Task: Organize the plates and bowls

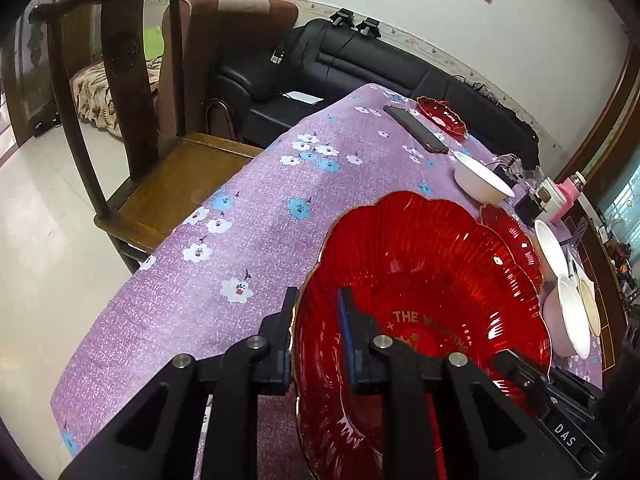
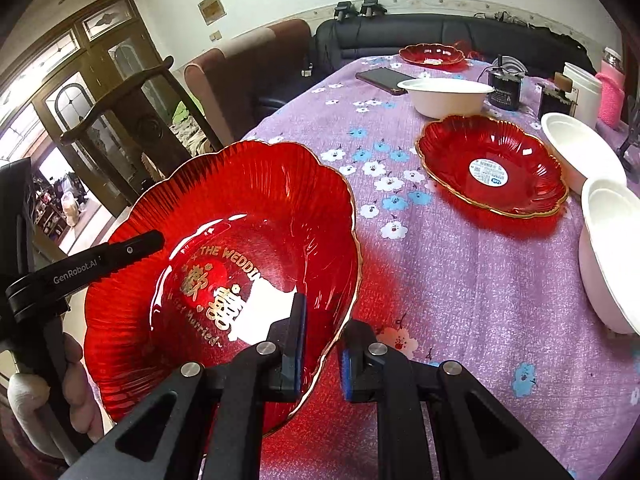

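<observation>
Both grippers, left (image 1: 316, 336) and right (image 2: 322, 350), clamp one red plate (image 2: 224, 272) off the desk (image 2: 460, 300); other plates and bowls remain scattered, unstacked.

The left gripper (image 1: 318, 336) pinches the rim of a red plate (image 1: 424, 280), one finger (image 1: 286, 332) outside, one inside. Beyond the fingers, right, another red plate (image 1: 516, 246) and white bowls (image 1: 482, 178) on the purple cloth (image 1: 224, 248).

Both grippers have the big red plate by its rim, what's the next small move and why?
Probably carry the scalloped red glass plate toward the matching red plate with a sticker and stack it: left gripper and right gripper clamp opposite rims, holding it clear of the tablecloth.
</observation>
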`<state>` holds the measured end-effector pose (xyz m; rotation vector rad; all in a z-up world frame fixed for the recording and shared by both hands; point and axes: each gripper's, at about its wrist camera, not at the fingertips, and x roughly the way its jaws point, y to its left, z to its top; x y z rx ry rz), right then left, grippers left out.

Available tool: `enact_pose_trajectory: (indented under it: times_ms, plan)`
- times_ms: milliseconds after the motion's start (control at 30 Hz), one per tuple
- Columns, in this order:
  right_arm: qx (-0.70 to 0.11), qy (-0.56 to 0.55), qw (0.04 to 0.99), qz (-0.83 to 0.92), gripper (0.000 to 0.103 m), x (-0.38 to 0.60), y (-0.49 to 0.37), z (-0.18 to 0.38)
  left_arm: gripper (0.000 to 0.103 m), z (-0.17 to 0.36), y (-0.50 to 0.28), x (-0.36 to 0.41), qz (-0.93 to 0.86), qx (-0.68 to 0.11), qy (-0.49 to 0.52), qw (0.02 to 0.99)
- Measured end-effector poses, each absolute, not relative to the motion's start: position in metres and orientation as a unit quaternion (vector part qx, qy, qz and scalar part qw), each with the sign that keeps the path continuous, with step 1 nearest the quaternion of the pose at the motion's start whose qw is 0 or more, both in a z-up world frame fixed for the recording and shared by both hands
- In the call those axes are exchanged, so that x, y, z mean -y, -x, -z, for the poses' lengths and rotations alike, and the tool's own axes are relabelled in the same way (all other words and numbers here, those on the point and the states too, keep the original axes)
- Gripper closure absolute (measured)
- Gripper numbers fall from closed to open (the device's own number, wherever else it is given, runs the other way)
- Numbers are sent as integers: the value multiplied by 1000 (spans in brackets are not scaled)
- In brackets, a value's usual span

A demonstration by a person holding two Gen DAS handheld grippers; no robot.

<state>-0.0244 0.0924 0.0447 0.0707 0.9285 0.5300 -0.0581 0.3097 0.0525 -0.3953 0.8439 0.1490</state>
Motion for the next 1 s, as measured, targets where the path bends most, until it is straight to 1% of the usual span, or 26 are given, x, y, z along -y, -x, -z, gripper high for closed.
enact_pose_trajectory:
  times_ms: [500,833,933,1000]
  plan:
    - [-469,-38,849,-241,88,-86,15,-18,83,-23,47,-304,-79,-440,184,876]
    - [-467,-37,849,-244,87,-87,14,-15,80,-20,46,-299,-99,-438,169,878]
    - [-467,-38,849,-244,87,-87,15,-15,75,-20,46,-297,-99,-441,166,876]
    - [-468,-38,849,-244,87,-87,15,-15,66,-19,47,-295,-99,-443,162,876]
